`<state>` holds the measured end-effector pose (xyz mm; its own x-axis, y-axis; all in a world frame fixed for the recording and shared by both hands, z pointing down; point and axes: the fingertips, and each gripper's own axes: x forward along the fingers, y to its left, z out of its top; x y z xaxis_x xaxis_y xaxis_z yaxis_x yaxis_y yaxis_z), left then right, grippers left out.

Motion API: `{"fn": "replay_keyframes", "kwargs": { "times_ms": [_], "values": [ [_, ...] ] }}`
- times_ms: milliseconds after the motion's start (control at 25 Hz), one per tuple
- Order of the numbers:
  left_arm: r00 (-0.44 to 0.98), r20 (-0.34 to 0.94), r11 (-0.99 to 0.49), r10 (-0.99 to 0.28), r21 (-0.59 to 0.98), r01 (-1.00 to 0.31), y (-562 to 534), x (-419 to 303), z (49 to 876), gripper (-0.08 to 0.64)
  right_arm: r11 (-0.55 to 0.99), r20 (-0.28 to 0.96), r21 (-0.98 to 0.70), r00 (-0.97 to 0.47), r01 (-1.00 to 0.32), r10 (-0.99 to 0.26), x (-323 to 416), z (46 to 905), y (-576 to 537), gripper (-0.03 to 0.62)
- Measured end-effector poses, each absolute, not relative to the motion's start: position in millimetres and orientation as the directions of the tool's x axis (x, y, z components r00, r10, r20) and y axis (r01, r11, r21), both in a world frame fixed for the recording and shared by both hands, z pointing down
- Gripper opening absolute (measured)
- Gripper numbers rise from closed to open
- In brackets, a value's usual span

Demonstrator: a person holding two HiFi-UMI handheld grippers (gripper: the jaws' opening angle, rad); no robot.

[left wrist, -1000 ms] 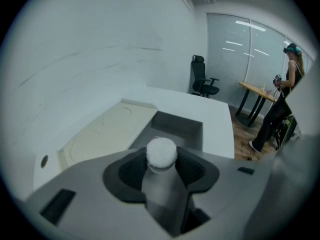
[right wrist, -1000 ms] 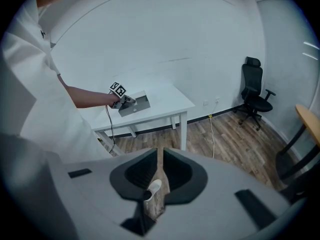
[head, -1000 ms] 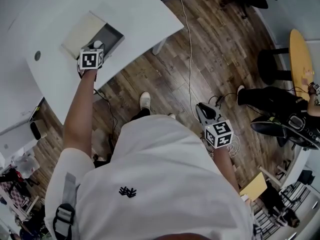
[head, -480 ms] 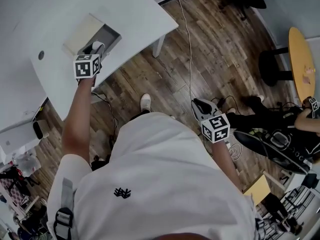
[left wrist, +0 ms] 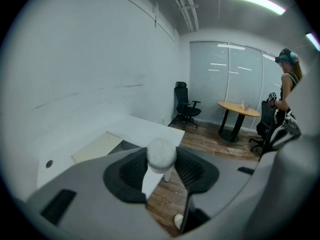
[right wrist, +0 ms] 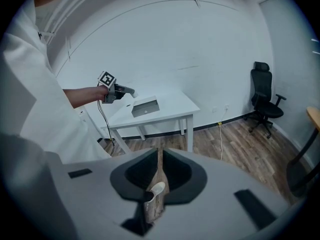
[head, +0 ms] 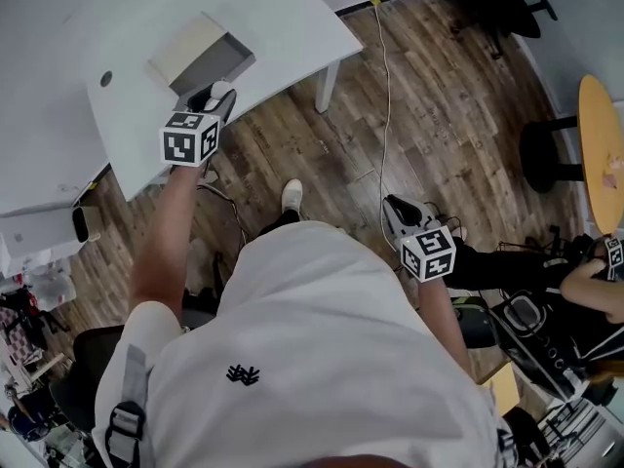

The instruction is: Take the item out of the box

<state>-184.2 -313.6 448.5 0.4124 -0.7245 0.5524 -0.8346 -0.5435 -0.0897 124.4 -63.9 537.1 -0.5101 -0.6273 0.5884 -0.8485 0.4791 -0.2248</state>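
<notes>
head view and both gripper views, item just beyond the box. largest in the scene is the white table (head: 283,22), standing on a wood floor (head: 429,115) in front of the person. on the table, near its front edge, sits the open box (head: 222,58), its grey inside bare as far as can be seen and its pale lid (head: 183,43) folded back on the far side. the left gripper (head: 218,96) is held out over the table's front edge, its tips just beside the near corner of the box. the right gripper view shows it raised above the tabletop and apart from the box. its jaws are clamped on a small white fuzzy ball (left wrist: 161,154), which sits at their tips. the ball is thus outside the box, on the person's side of it. being round, it has no long axis to align. the box lies ahead of and below the jaws, so the coming move turns on carrying the ball away from that opening, probably to bare tabletop. the left hand is the only one near. the right gripper (head: 398,214) hangs well apart at the person's side over the floor, its jaws drawn to a thin slit with nothing held, only floor and a shoe (right wrist: 156,188) showing through.
</notes>
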Motion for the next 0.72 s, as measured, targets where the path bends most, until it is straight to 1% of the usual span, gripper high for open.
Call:
{"fn": "replay_keyframes", "kwargs": {
  "times_ms": [280,720],
  "values": [
    [0.465,0.541,-0.583,-0.7,-0.057,-0.81,-270,-147,438,0.17,0.513,0.588,-0.237,-0.542,-0.825,-0.6,135,546,-62,0.029],
    [0.525,0.529,-0.63,-0.667,-0.023,-0.776,-178,-100,429,0.17,0.536,0.557,-0.243,-0.568,-0.809,-0.606,149,540,-42,0.026]
  ]
}}
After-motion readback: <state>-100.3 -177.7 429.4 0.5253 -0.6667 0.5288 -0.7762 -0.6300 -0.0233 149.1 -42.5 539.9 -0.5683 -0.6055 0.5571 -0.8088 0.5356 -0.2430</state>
